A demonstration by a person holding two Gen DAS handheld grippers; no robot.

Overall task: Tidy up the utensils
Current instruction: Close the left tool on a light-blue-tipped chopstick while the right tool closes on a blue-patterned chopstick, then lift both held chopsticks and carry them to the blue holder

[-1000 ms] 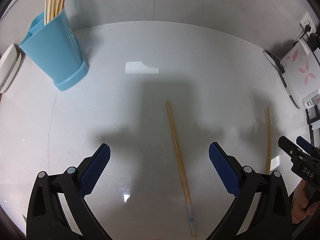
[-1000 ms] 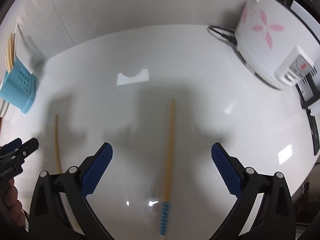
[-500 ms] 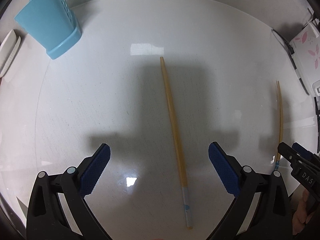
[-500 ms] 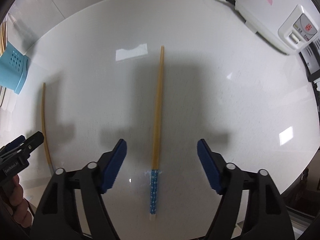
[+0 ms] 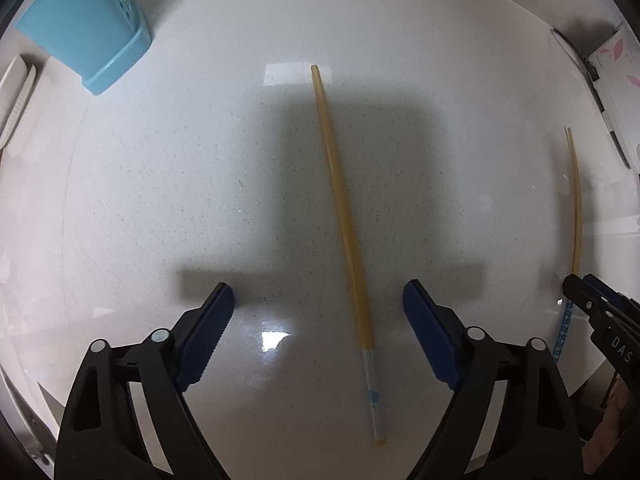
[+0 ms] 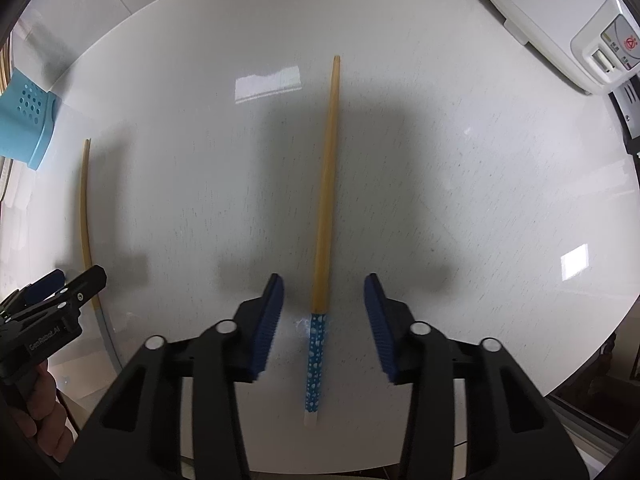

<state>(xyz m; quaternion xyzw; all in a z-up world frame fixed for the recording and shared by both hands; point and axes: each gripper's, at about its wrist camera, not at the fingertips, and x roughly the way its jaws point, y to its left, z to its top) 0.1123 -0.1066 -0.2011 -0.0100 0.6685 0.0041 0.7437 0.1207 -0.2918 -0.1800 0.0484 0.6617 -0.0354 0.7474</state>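
Two wooden chopsticks lie apart on the white round table. In the left wrist view a chopstick with a grey-striped end (image 5: 344, 216) lies between the fingers of my open left gripper (image 5: 318, 300); it also shows in the right wrist view (image 6: 85, 208). In the right wrist view a chopstick with a blue dotted end (image 6: 325, 208) lies between the fingers of my right gripper (image 6: 323, 300), which is open but narrowed around it, not touching. That chopstick shows at the right edge of the left wrist view (image 5: 576, 216). A blue utensil holder (image 5: 82, 28) stands at the far left.
A white appliance with pink flowers (image 6: 560, 28) and its black cord stand at the table's far right. A white ribbed object (image 5: 16, 100) lies left of the holder. The table's near edge (image 6: 560, 384) is close below the right gripper.
Both grippers have come down and forward over their chopsticks. The right gripper's fingers have closed in from wide to narrow; the left gripper's have also closed in a little.
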